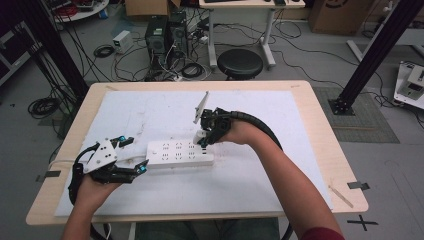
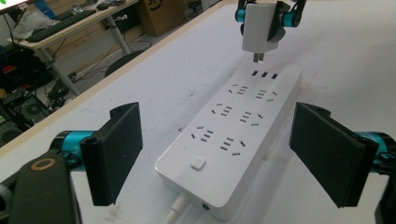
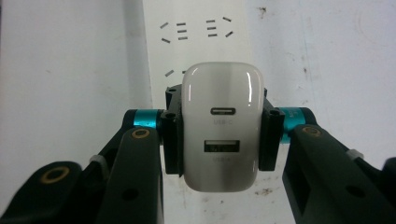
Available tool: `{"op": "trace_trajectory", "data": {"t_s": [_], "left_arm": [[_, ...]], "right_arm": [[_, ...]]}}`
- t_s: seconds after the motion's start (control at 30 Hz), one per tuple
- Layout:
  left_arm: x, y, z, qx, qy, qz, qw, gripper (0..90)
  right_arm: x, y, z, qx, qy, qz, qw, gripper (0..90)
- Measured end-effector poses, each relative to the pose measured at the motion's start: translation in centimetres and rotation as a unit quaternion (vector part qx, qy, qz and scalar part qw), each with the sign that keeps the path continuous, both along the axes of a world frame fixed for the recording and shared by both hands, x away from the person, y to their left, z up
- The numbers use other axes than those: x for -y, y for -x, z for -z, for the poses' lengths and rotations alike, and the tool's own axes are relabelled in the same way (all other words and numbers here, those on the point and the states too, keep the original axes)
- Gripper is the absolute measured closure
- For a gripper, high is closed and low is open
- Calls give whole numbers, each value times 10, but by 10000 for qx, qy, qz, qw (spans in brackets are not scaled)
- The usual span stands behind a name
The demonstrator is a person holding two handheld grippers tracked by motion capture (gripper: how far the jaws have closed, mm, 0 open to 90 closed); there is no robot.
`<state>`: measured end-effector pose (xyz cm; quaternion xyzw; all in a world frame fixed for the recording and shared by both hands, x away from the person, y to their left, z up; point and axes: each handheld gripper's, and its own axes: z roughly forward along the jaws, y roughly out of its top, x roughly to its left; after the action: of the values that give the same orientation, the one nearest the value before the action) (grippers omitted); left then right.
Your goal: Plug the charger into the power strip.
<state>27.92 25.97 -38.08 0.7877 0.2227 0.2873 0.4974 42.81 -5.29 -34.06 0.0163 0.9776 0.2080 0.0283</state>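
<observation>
The white charger [image 3: 222,126], a rounded block with two USB ports on its top face (prongs pointing down), is clamped in the right claw [image 3: 219,133] just above the power strip [image 2: 233,140], whose near end lies between the left claw's [image 2: 233,158] wide-apart jaws.

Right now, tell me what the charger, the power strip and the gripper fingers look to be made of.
USB charger: glossy white plastic, probably; bright highlights run along its rounded edges.
Power strip: white plastic with a duller, satin finish; its top shows only soft reflections.
Left gripper's fingers: matte black, flat, without shine, possibly rubber or foam pads; the look leaves that open.
</observation>
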Motion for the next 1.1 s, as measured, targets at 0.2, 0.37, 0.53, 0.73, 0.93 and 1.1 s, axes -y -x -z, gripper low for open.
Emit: {"op": "trace_trajectory", "data": {"t_s": [0.2, 0.37, 0.53, 0.73, 0.93, 1.1], "left_arm": [[-7, 3, 4, -19, 2, -62, 10000, 173], [-14, 5, 6, -26, 9, -112, 9999, 173], [-18, 5, 8, -43, 54, -146, 9999, 173], [-19, 2, 10, -58, 76, -141, 9999, 173], [-18, 0, 12, -90, 85, -130, 9998, 174], [-18, 0, 13, -92, 81, -131, 9998, 173]], "right_arm": [[-23, -6, 5, -51, 332, -275, 9991, 631], [-36, -12, 9, -117, 573, -415, 9974, 631], [-44, -15, 11, -95, 696, -534, 9961, 631], [-47, -19, 15, -103, 815, -586, 9949, 631], [-47, -21, 17, -77, 791, -570, 9952, 631], [-47, -23, 17, -128, 789, -558, 9952, 631]]}}
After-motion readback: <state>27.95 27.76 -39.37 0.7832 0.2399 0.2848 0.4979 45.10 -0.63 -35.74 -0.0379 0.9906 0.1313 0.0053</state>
